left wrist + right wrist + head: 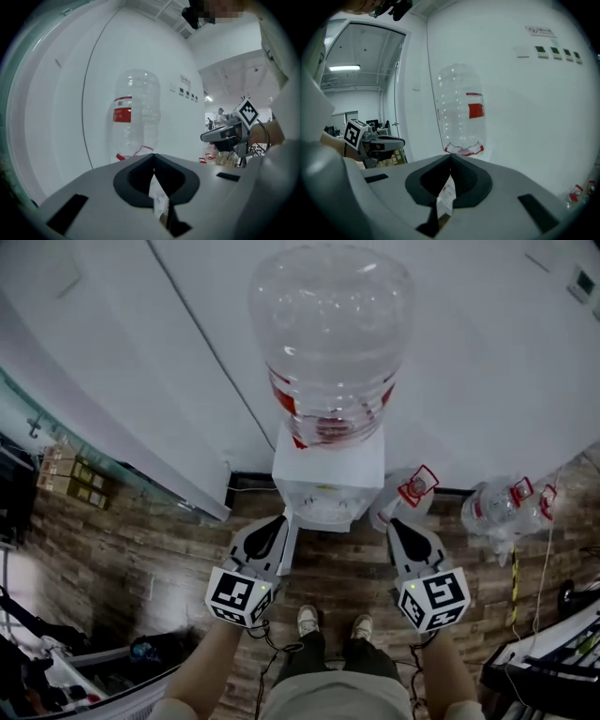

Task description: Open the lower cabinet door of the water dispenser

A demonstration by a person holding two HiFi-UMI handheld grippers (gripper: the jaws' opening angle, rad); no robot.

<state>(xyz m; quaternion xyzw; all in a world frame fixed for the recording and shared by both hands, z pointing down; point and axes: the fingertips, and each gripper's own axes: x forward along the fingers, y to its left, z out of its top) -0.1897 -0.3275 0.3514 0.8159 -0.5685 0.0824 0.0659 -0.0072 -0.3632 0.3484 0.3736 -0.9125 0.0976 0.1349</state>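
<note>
Risk: left claw [281, 523], right claw [400, 524] closed, empty, flanking dispenser [328, 474] top; door hidden below, careless drop could jolt bottle [330, 334].

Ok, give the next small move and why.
Probably lower the right gripper down the front of the water dispenser and part its jaws: it and the left gripper are shut, empty, up beside the bottle; the lower door isn't in view.

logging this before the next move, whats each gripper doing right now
Left gripper: closed, jaws together, holding nothing.
Right gripper: closed, jaws together, holding nothing.
</note>
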